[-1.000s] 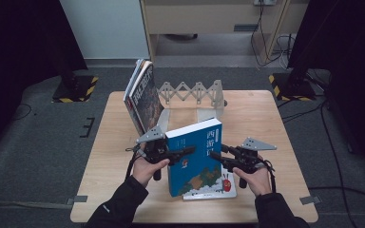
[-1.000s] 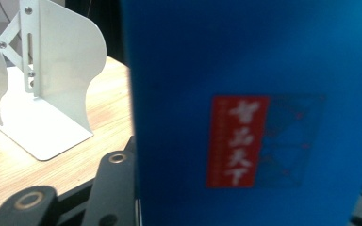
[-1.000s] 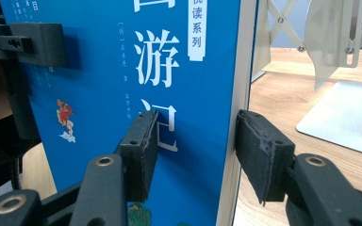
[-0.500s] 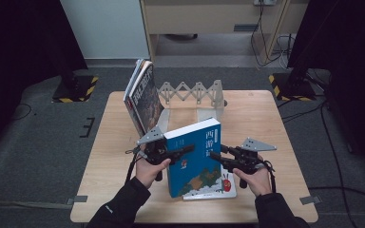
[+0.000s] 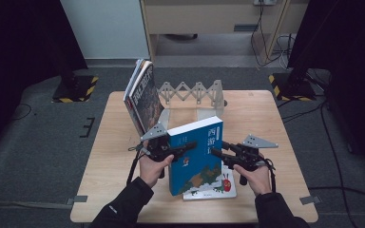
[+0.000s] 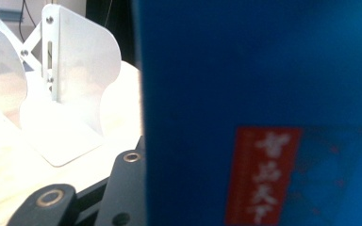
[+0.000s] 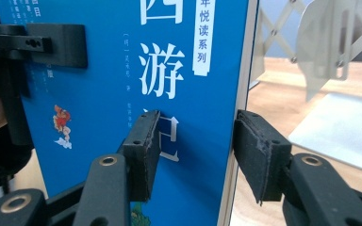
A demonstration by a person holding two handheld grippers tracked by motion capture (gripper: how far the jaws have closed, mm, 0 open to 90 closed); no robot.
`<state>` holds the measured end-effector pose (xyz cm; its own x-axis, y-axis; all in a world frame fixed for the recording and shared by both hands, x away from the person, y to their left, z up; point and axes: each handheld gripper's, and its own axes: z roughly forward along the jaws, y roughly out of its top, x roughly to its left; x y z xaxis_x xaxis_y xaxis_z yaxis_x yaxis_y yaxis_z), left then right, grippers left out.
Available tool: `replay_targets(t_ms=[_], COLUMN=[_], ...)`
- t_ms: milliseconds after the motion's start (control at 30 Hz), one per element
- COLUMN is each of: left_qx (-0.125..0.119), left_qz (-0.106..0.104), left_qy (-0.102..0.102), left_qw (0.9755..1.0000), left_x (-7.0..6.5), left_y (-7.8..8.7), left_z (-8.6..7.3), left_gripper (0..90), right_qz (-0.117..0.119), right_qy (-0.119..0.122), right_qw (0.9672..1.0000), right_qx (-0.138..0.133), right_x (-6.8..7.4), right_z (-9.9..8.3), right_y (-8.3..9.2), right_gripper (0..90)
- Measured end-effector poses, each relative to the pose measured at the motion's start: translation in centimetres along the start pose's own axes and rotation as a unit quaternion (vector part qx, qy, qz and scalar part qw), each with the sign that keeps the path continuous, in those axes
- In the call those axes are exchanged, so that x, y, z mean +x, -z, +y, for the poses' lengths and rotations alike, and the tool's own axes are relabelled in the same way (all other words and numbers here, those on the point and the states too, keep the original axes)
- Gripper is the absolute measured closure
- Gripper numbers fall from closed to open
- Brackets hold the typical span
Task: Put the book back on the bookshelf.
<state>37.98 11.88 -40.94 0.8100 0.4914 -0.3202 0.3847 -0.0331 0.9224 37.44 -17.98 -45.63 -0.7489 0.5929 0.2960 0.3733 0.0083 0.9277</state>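
Note:
A thick blue book (image 5: 197, 156) stands upright and slightly tilted at the middle of the wooden table (image 5: 114, 142). My left gripper (image 5: 190, 146) holds its left edge; its jaws have just been closing with the book (image 6: 264, 94) between them, and one black finger (image 6: 122, 188) lies beside the cover. My right gripper (image 5: 215, 153) clamps the right edge. In the right gripper view its pads (image 7: 143, 150) press on the front cover (image 7: 99, 94) and on the back, right gripper (image 7: 193, 150) shut on it. The left gripper's finger (image 7: 56, 44) lies across the cover higher up.
A flat picture book (image 5: 218, 187) lies under the blue book near the front edge. Behind stands a metal accordion book rack (image 5: 195, 92) with several books (image 5: 142, 97) leaning at its left end. Its white divider plates (image 6: 80, 70) (image 7: 330, 42) are close behind the held book.

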Motion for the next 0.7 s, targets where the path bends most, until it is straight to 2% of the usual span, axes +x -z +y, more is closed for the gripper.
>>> replay_targets(t_ms=[100, 300, 367, 433, 467, 533, 600, 700], left_qx=[-0.010, -0.006, -0.003, 0.003, 0.005, 0.004, 0.006, 0.006], left_qz=[-0.002, -0.004, 0.004, 0.014, 0.018, 0.023, 0.029, 0.031], left_qy=[-0.009, -0.016, -0.025, -0.042, -0.043, -0.038, -0.028, -0.017], left_qw=[0.9999, 0.9998, 0.9997, 0.9990, 0.9989, 0.9990, 0.9992, 0.9994], left_x=[-0.1, -0.3, -0.5, -0.7, -0.7, -0.7, -0.6, -0.4], left_y=[-0.1, 0.1, 0.0, 0.0, 0.0, 0.0, 0.0, 0.2], left_z=[0.1, -0.2, -0.2, -0.1, -0.1, 0.0, 0.0, 0.1], left_gripper=[59.7, 56.7, 56.6, 58.5, 59.4, 59.8, 60.2, 60.4], right_qz=[-0.005, -0.004, -0.004, -0.004, -0.003, -0.002, -0.001, -0.025], right_qy=[0.006, 0.018, 0.018, 0.016, 0.015, 0.010, -0.005, -0.006], right_qw=[0.9999, 0.9998, 0.9998, 0.9998, 0.9998, 0.9999, 1.0000, 0.9995], right_qx=[-0.007, -0.009, -0.009, -0.011, -0.011, -0.011, 0.000, 0.016], right_x=[-0.1, 0.0, 0.1, 0.0, 0.0, -0.1, -0.3, -1.0], right_z=[0.2, 0.0, 0.0, -0.1, -0.2, -0.2, -0.4, -0.8], right_y=[0.0, 0.0, 0.0, 0.1, 0.1, 0.1, 0.1, 0.6], right_gripper=[51.8, 52.7, 52.8, 52.6, 52.6, 51.9, 43.9, 38.9])
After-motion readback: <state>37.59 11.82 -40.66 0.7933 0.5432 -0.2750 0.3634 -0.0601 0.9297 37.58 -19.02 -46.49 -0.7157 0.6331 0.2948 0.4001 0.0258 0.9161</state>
